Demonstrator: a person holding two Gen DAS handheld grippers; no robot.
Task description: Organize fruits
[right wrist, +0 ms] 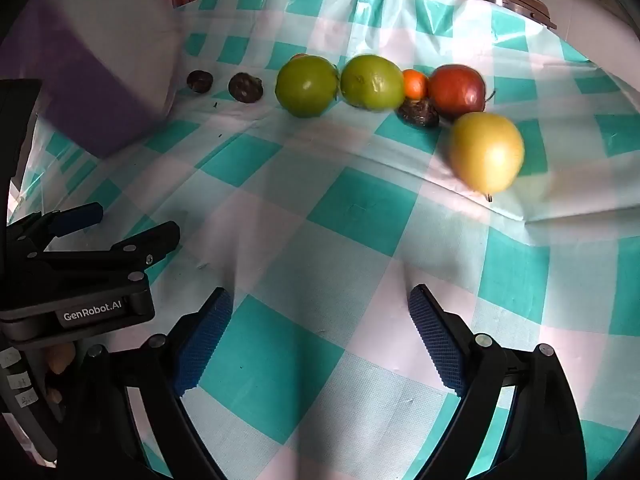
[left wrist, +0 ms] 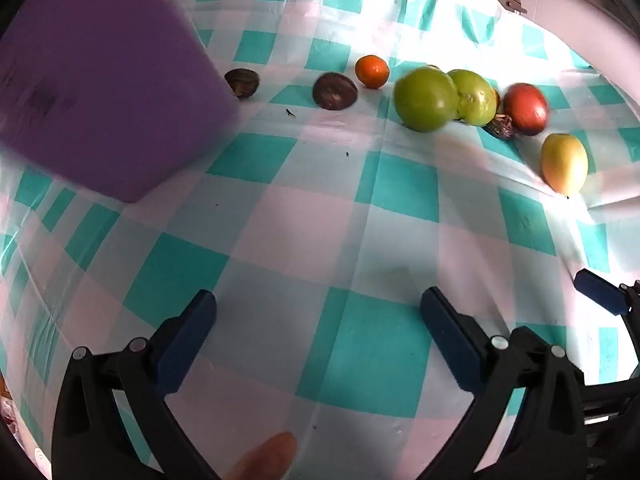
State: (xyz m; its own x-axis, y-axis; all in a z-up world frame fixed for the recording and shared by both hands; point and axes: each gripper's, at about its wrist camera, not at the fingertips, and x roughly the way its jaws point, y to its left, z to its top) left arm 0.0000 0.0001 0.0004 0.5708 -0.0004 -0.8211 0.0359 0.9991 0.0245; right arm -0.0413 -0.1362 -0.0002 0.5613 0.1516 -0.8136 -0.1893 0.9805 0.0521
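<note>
We found both grippers hovering over the checked tablecloth point(right wrist: 360, 208) with nothing in hand. The left gripper point(left wrist: 318, 320) had its jaws spread wide and bare cloth between them; the right gripper point(right wrist: 320, 320) stood likewise released and empty.

The fruits lay in a loose row at the far side. From the left: two dark, wrinkled fruits point(right wrist: 245, 87), two green apples point(right wrist: 307, 86) side by side, a small orange point(right wrist: 415, 84) tucked behind, a red apple point(right wrist: 458, 90), another dark fruit point(right wrist: 418, 112) in front of it, and a yellow-green apple point(right wrist: 486, 152) nearest on the right. A purple container point(left wrist: 108, 92) stood at the far left, well apart from most of the fruit; we judged it the likely destination.

Risks noted. The round fruits sat crowded; closing on one green apple could nudge its neighbour and set it rolling. The yellow-green apple rested near a crease in the cloth and might roll if clipped. The cloth was wrinkled, and a low finger could snag it and shift the whole row. The small dark fruits appeared soft and could be crushed.
</note>
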